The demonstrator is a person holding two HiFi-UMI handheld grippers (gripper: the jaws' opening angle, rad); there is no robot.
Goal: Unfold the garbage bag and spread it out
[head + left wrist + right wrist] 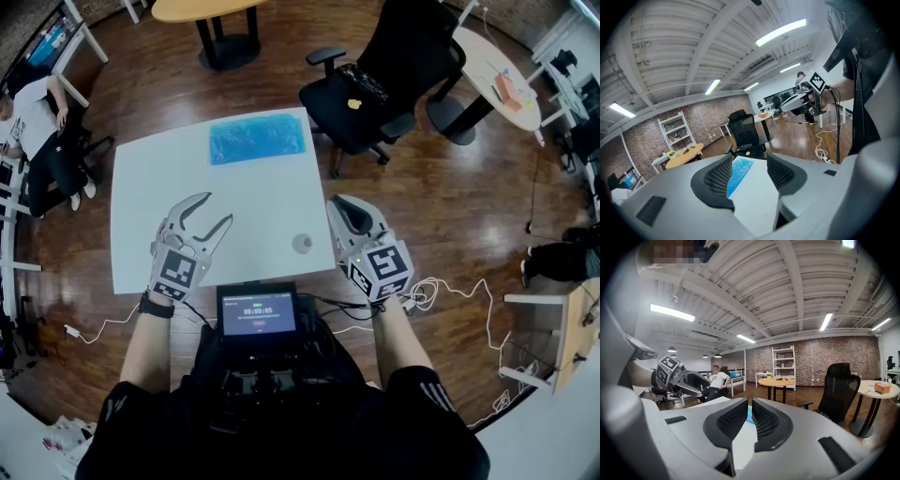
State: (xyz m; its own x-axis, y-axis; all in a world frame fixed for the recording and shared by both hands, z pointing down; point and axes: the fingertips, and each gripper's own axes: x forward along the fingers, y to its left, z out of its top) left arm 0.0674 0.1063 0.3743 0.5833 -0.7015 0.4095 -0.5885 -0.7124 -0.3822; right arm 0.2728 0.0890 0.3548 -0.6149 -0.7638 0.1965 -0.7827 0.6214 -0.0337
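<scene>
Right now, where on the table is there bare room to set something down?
Free: the table left of the blue bag, and the middle strip in front of it. Crowded: the near edge, under the left gripper and right gripper.

The blue garbage bag (258,139) is thin, crinkled plastic film, faintly glossy, on a smooth matt white table (159,216). The floor (450,206) is polished wood. The left gripper (214,211) and right gripper (342,204) have matt grey plastic shells — pads black, ribbed.

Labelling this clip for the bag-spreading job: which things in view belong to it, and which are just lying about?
Job: folded blue plastic garbage bag; white square table; left gripper; right gripper.
Lying about: small grey round object; black office chair; round wooden table; white floor cable.
</scene>
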